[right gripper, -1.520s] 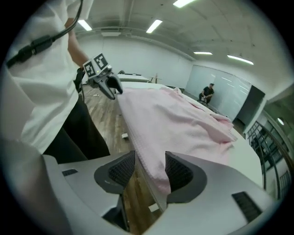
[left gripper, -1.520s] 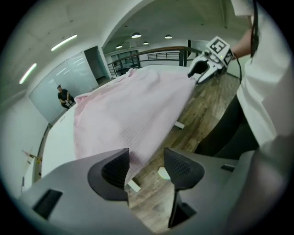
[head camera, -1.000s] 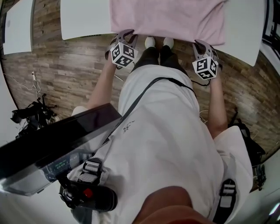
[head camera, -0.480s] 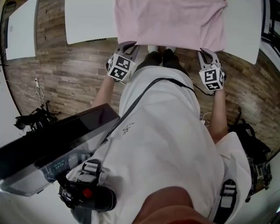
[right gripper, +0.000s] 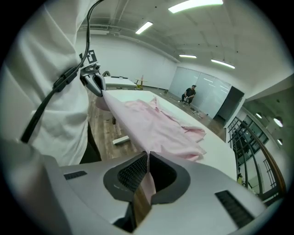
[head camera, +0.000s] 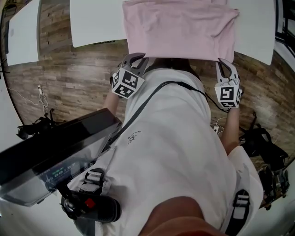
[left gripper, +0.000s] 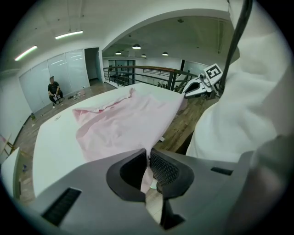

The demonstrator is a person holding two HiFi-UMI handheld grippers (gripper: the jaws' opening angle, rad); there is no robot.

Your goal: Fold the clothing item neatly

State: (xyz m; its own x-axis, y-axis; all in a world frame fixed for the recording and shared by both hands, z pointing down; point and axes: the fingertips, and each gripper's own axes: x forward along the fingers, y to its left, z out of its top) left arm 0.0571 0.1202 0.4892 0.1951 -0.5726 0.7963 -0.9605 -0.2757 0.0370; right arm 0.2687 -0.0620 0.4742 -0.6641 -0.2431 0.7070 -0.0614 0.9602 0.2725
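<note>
— Both claws have come up since a second ago, lifting the near hem of the pink shirt [head camera: 179,27] off the table edge.
— Are they gripping it?
— Yes. The left claw [left gripper: 148,159] has just closed on one hem corner, pink cloth pinched between its pads. The right claw [right gripper: 148,158] is clamped on the other corner, and the hem runs taut between them.
— And the rest?
— It lies spread on the white table [head camera: 94,23]. Below is a wood-plank floor [head camera: 69,73], with glass partitions [left gripper: 64,69] and a railing [left gripper: 138,73] beyond and strip lights [right gripper: 195,5] overhead.
</note>
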